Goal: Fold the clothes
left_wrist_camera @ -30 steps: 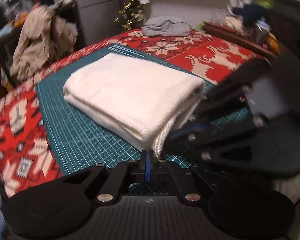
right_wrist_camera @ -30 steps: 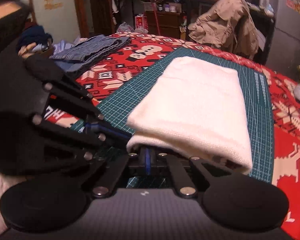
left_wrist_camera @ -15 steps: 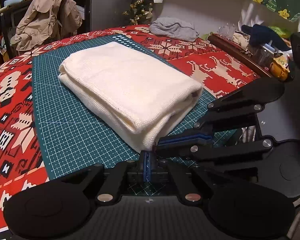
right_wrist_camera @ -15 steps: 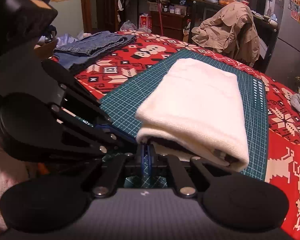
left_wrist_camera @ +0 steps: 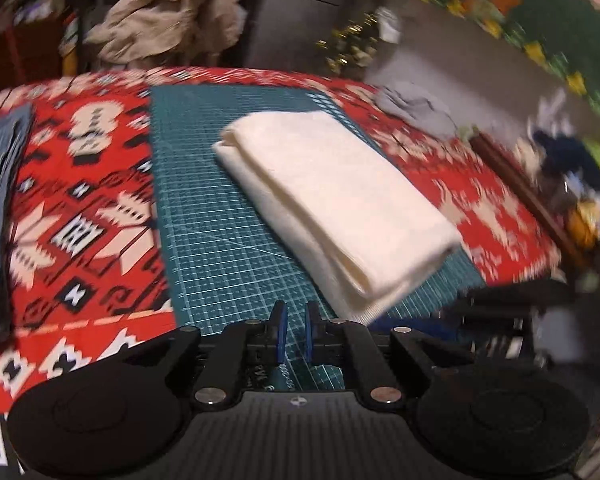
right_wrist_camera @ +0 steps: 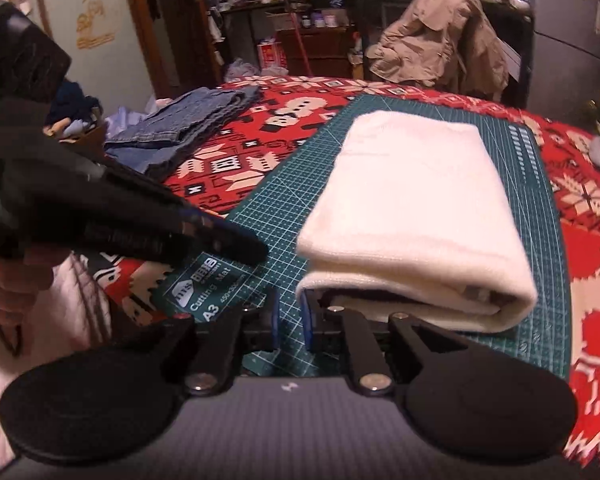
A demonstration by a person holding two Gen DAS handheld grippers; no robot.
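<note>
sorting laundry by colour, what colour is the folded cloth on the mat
Cream white folded cloth, clearest in the right wrist view.

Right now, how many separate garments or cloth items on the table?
3: cream folded cloth on the green mat, folded jeans far left, grey crumpled garment far right. Others may be out of view.

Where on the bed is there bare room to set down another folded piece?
The mat strip between the white cloth and the red spread is bare. More spread lies free between mat and jeans. Crowded: the near mat edge by both tools, and the far side by the grey garment.
</note>
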